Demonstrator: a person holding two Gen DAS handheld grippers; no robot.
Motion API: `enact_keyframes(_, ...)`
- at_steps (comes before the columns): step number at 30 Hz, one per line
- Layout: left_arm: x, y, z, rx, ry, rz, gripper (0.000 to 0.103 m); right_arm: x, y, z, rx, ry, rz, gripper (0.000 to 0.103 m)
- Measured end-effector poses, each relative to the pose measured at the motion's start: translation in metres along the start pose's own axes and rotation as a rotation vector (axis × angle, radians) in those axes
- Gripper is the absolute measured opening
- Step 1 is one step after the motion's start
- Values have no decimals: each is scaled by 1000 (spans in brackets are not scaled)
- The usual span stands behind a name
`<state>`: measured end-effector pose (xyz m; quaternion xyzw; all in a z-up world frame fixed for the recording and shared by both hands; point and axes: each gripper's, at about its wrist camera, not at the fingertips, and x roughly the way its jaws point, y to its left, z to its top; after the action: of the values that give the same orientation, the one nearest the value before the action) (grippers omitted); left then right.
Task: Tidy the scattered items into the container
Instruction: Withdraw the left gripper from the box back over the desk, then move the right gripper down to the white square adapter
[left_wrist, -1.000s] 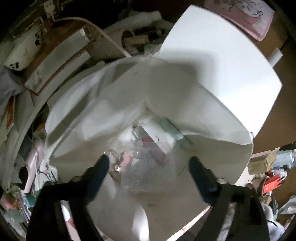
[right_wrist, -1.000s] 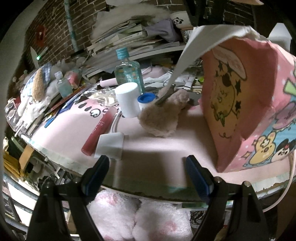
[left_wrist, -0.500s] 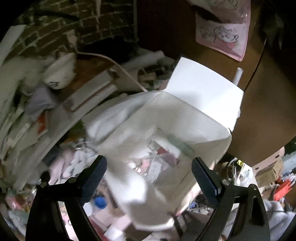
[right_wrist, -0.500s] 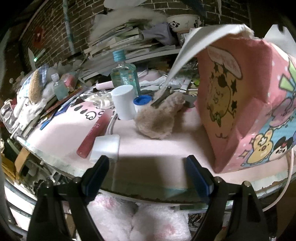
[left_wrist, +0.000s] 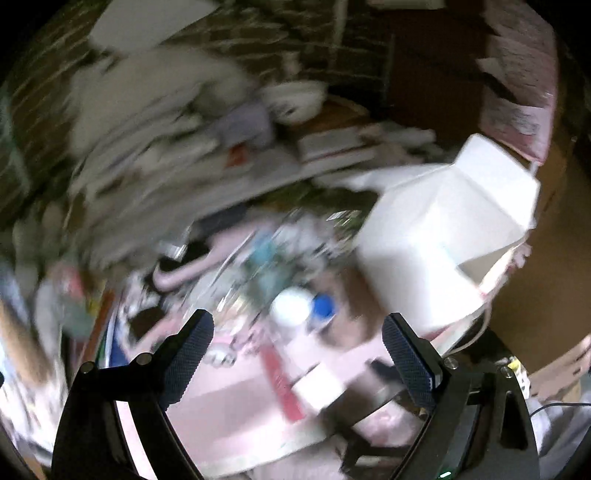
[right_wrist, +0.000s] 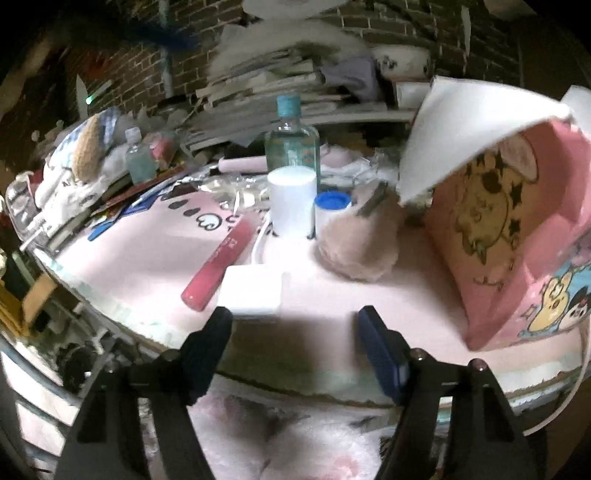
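Right wrist view: the container, a pink paper bag (right_wrist: 517, 236) printed with cartoon animals, stands at the right of a pink desk mat (right_wrist: 155, 258), its white-lined mouth gaping and one stiff flap (right_wrist: 465, 122) curling out over the table. What lies inside cannot be seen from either camera at this moment. Several items remain out on the mat, so the tidying looks far from finished: a flat white rectangular block (right_wrist: 253, 293) nearest the front edge, a glossy pink-red tube (right_wrist: 221, 264) lying aslant beside it, a smooth white cylinder (right_wrist: 292, 199), a small pot with a blue lid (right_wrist: 332, 206) just to its right, a fuzzy beige plush lump (right_wrist: 356, 245) closest to the bag, and behind them a clear bottle (right_wrist: 291, 147) of teal liquid with a ribbed cap. The right gripper (right_wrist: 295, 350) hangs over the table's near edge, its ridged jaws closing with nothing between them. The left gripper (left_wrist: 295, 354), seen through heavy blur in the left wrist view, has its jaws spread wide and empty above the same clutter. Stacked papers (right_wrist: 280, 88) and a brick wall (right_wrist: 133, 81) crowd the background.
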<state>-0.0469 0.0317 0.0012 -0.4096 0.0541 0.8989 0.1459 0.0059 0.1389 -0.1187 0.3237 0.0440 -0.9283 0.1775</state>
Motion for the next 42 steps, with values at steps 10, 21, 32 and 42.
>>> enact_keyframes(10,18,53,-65,-174,43,9,92,9,23,1,-48,-25,14,68)
enact_keyframes(21,8,80,-80,-278,-1,-15,91,14,41,4,-73,-40,8,68)
enact_keyframes(32,10,74,-78,-264,1,-29,92,8,27,5,-21,-63,-26,69)
enact_keyframes(42,10,76,-80,-269,-3,-30,92,23,34,13,-5,-55,-54,58)
